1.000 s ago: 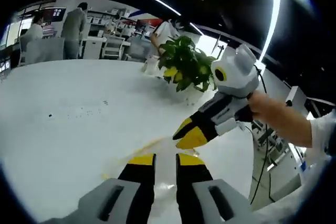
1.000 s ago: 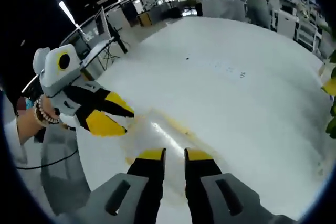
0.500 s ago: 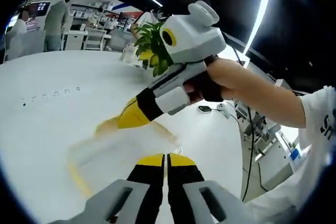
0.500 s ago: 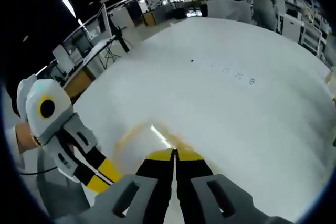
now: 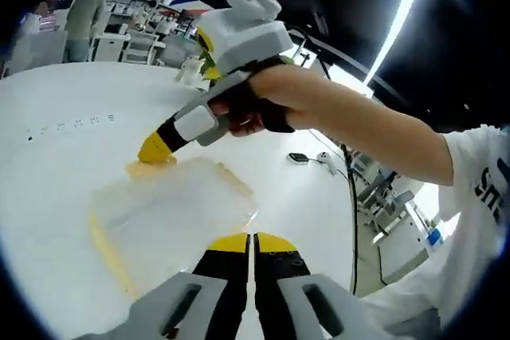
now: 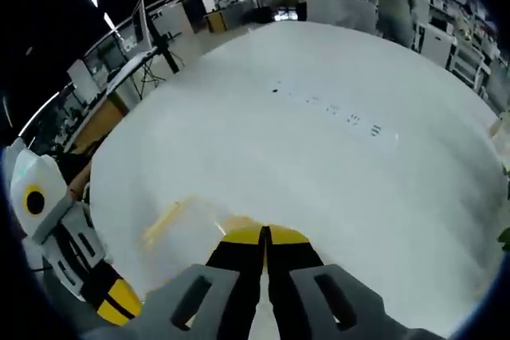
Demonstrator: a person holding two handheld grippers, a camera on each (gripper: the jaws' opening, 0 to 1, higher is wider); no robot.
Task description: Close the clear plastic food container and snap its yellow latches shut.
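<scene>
White and broad, the counter (image 5: 48, 165) carries the clear plastic food container (image 5: 163, 216) near its front edge, with an office of desks and standing people far behind. The left claw (image 5: 241, 241) sits with its jaws pressed together at the container's near rim — likely steadying that side so the box cannot skate. The right claw (image 5: 157, 149), also closed on nothing, bears its tip down on a yellow latch (image 5: 143, 168) at the far corner, seemingly to snap it shut. Another yellow latch strip (image 5: 103, 251) runs along the left side — whether it is fastened I cannot tell.
</scene>
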